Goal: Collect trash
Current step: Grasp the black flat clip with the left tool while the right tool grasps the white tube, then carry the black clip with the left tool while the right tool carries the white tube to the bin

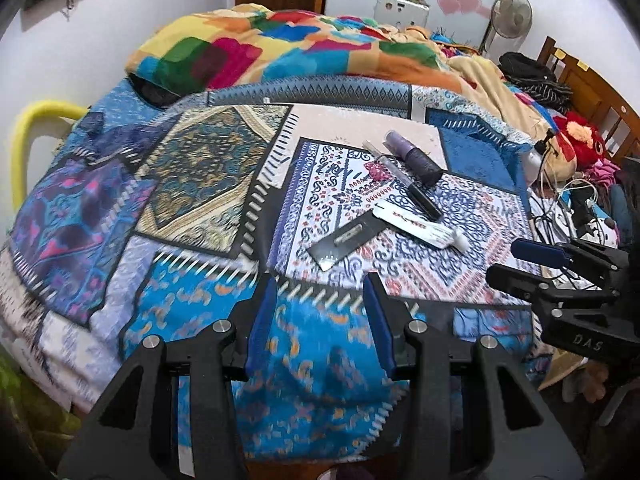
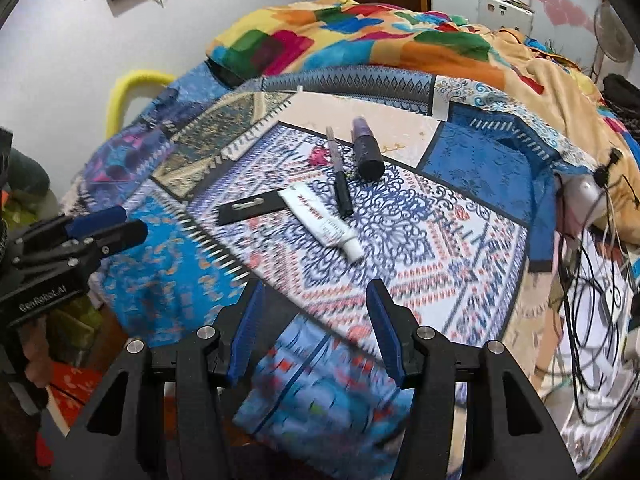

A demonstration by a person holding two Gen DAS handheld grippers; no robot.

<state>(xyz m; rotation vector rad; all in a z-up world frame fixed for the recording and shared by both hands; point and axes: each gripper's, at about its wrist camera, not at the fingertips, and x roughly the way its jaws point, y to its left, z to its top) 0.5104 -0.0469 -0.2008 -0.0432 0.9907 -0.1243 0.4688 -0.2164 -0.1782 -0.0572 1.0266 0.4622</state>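
Note:
Several small items lie on the patchwork bedcover (image 1: 200, 184): a dark purple bottle (image 1: 412, 156), a thin clear tube with a black cap (image 1: 404, 182), a white squeeze tube (image 1: 416, 226), a flat black card (image 1: 346, 240) and a crumpled pink wrapper (image 1: 378, 170). My left gripper (image 1: 318, 284) hangs open over the bed's near edge, short of the card, with nothing between its fingers. In the right wrist view the bottle (image 2: 366, 152), white tube (image 2: 320, 218) and card (image 2: 250, 208) lie ahead of my right gripper (image 2: 315, 288), which is open and empty.
A bright multicoloured blanket (image 1: 280, 48) is heaped at the back of the bed. Tangled cables (image 2: 592, 280) and a red plush toy (image 1: 580, 140) crowd the right side. A yellow padded bar (image 1: 24, 148) stands at the left by the wall.

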